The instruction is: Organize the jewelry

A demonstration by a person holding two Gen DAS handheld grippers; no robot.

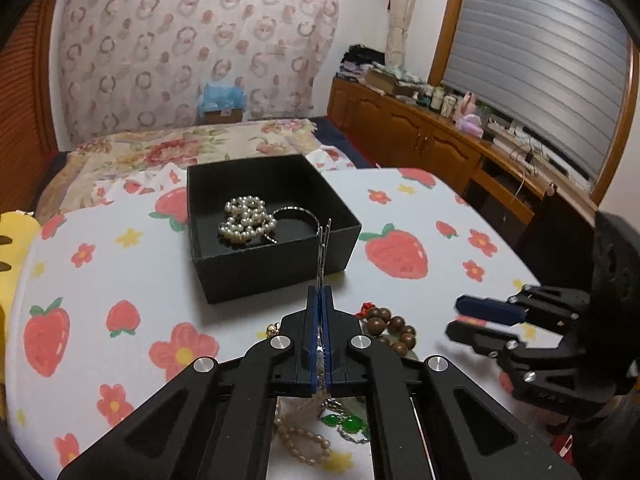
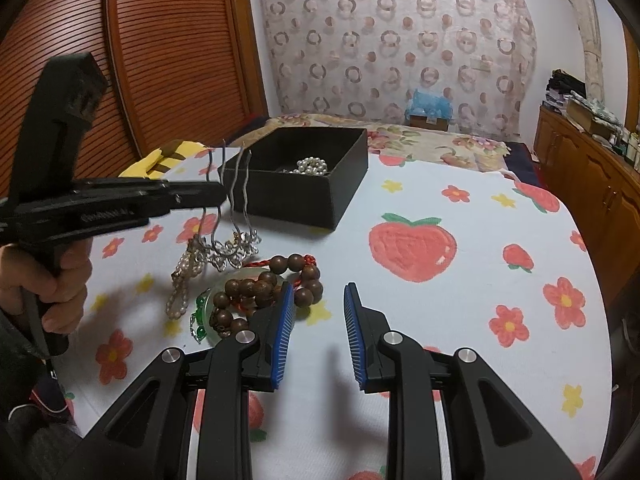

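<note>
My left gripper [image 1: 319, 300] is shut on silver hairpins [image 1: 323, 248] with a jewelled end, held above the table in front of the black box [image 1: 256, 276]. In the right wrist view the left gripper [image 2: 216, 194] holds the hairpins [image 2: 236, 200] beside the box [image 2: 304, 200]. The box holds a pearl necklace [image 1: 246, 220] and a thin silver bangle [image 1: 298, 212]. A wooden bead bracelet [image 2: 264, 292], a green stone piece [image 2: 200, 316] and a pale bead string [image 2: 182, 280] lie in a heap on the cloth. My right gripper [image 2: 318, 336] is open and empty, just right of the heap.
The table has a white cloth [image 2: 440, 320] with strawberries and flowers. A bed [image 1: 180, 148] lies behind it. A wooden sideboard [image 1: 420, 132] with clutter runs along the right wall. A yellow cushion [image 1: 12, 248] sits at the left table edge.
</note>
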